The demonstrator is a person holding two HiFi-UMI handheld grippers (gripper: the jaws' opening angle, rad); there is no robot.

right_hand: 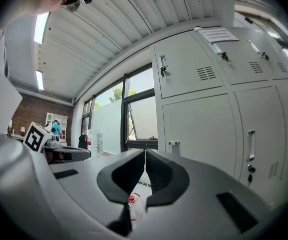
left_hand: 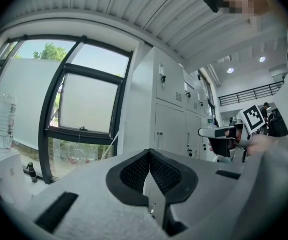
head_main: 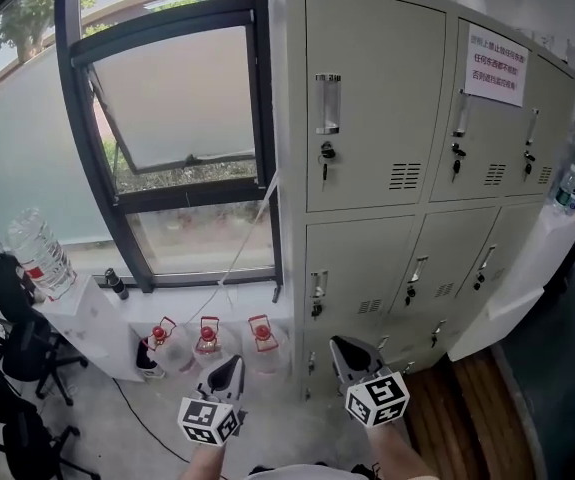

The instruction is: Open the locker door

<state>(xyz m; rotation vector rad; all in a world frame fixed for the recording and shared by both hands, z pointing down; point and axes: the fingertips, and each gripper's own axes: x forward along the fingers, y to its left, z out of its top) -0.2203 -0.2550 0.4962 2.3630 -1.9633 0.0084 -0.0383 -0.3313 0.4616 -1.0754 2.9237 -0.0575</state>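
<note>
The cream metal locker cabinet fills the right half of the head view, with all its doors closed. The upper-left door has a vertical handle and a key in the lock under it. Low in front of the bottom row, apart from the doors, my left gripper and right gripper are both shut and hold nothing. In the left gripper view the jaws meet, the cabinet stands ahead and the right gripper shows at right. The right gripper view has the jaws closed beside the locker doors.
A dark-framed window stands left of the cabinet. Three red-capped water jugs sit on the floor below it. A big water bottle rests on a white box, with office chairs at far left. A paper notice hangs on an upper door.
</note>
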